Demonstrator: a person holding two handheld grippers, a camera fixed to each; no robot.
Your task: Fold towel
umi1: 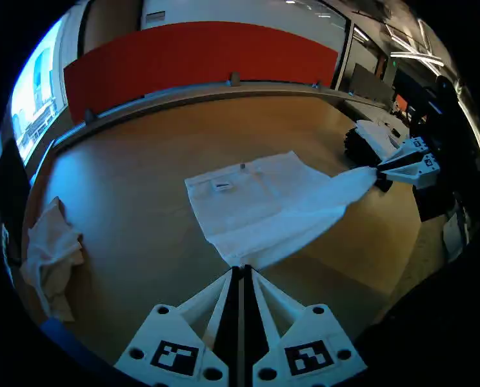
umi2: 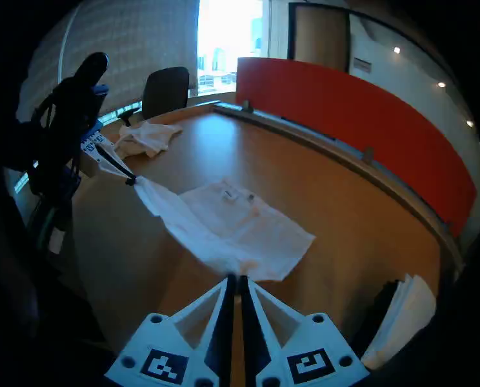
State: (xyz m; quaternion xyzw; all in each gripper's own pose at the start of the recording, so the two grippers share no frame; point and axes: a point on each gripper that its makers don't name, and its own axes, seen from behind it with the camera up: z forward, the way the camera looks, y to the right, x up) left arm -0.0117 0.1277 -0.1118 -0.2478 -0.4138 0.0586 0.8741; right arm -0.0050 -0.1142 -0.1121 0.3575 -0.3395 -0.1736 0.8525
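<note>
There are two grippers, three lots of white cloth, one wooden table (umi1: 143, 213), one red partition (umi1: 201, 58) along its far edge and one dark chair (umi2: 166, 90) by the window.

The towel (umi1: 259, 200) lies near the middle of the table. It is white and lightly creased, with a small label (umi1: 222, 186) on its upper face. Its far part rests flat on the wood. Its near edge is drawn up into a taut band strung between the two grippers.

The left gripper (umi1: 242, 267) has its fingers clenched on one end of that band. The right gripper (umi2: 235, 277) has its fingers clenched on the other end. In the left gripper view the right gripper appears at the right side of the table, the cloth tapering into its tips.

A crumpled cloth (umi1: 46, 251) sits well apart from the towel, at the table's edge. A stack of folded white cloths (umi2: 404, 316) lies at the opposite edge, beside something dark that is too unclear to name.
</note>
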